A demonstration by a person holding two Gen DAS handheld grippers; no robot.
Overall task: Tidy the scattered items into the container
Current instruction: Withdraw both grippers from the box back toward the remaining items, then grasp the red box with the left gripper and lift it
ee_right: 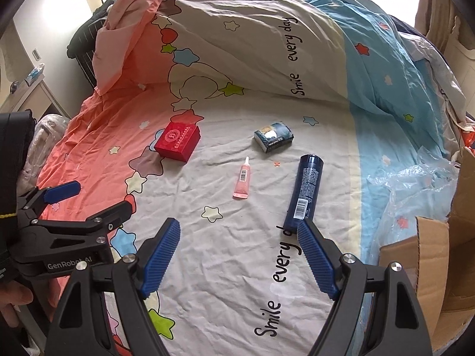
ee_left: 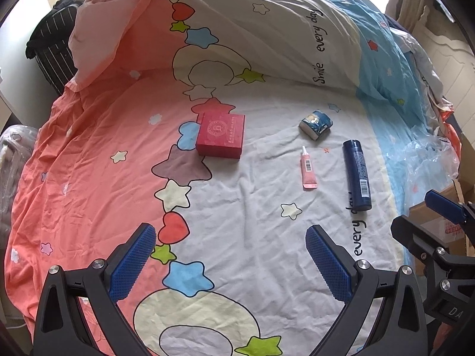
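Several items lie on the patterned bedsheet: a red box (ee_left: 221,135) (ee_right: 177,141), a small blue packet (ee_left: 315,124) (ee_right: 273,136), a pink tube (ee_left: 307,169) (ee_right: 242,179) and a dark blue bottle (ee_left: 357,175) (ee_right: 303,191). An open cardboard box (ee_right: 430,255) (ee_left: 445,219) stands at the bed's right edge. My left gripper (ee_left: 230,237) hovers open over the sheet, well short of the items, nothing between its fingers. My right gripper (ee_right: 239,230) is open too, its right fingertip close to the bottle's near end.
A rumpled duvet (ee_left: 267,29) is heaped at the far side of the bed. Clear crumpled plastic (ee_right: 415,184) lies by the cardboard box. A dark striped bag (ee_left: 56,41) and a bedside cabinet (ee_right: 32,95) are at the left.
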